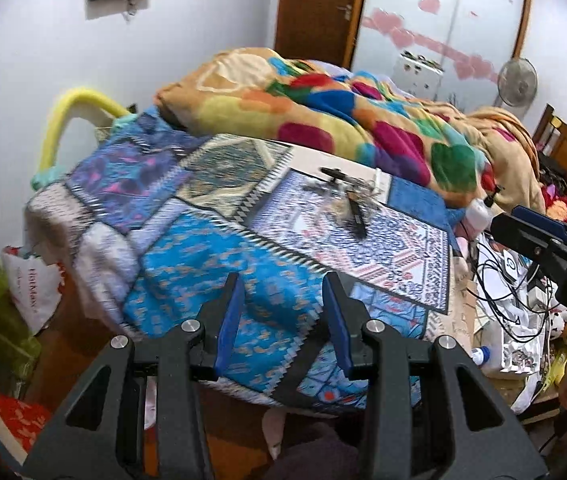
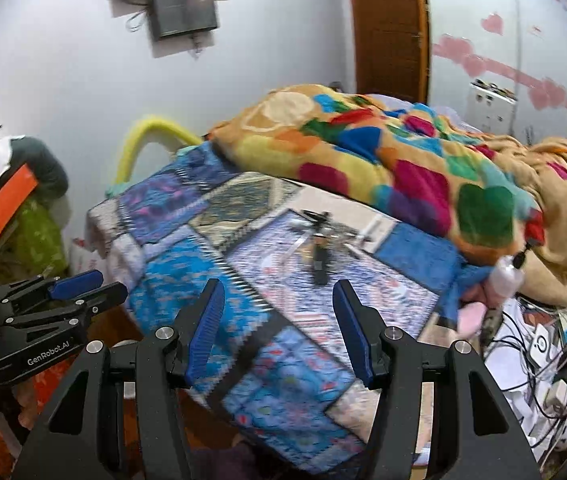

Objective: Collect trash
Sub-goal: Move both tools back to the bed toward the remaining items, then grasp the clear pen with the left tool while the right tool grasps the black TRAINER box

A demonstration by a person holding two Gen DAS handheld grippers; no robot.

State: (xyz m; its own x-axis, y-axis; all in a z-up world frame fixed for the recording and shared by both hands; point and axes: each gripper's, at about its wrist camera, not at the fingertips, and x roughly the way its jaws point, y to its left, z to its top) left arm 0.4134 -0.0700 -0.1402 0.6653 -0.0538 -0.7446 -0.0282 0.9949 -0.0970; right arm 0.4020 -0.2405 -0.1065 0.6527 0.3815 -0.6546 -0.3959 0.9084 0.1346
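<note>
Above the patchwork bed (image 1: 211, 264), my left tongs (image 1: 281, 322) and right tongs (image 2: 279, 330) gape empty; dark litter (image 1: 347, 196) lies beyond.

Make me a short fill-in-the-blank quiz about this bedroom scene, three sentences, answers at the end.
1. The small dark clutter lies on the patchwork ___.
2. The crumpled blanket with bright patches lies on the ___.
3. Both the left hand-held gripper and the right hand-held gripper hold ___ between their fingers.

Missing words: bedspread; bed; nothing
</note>
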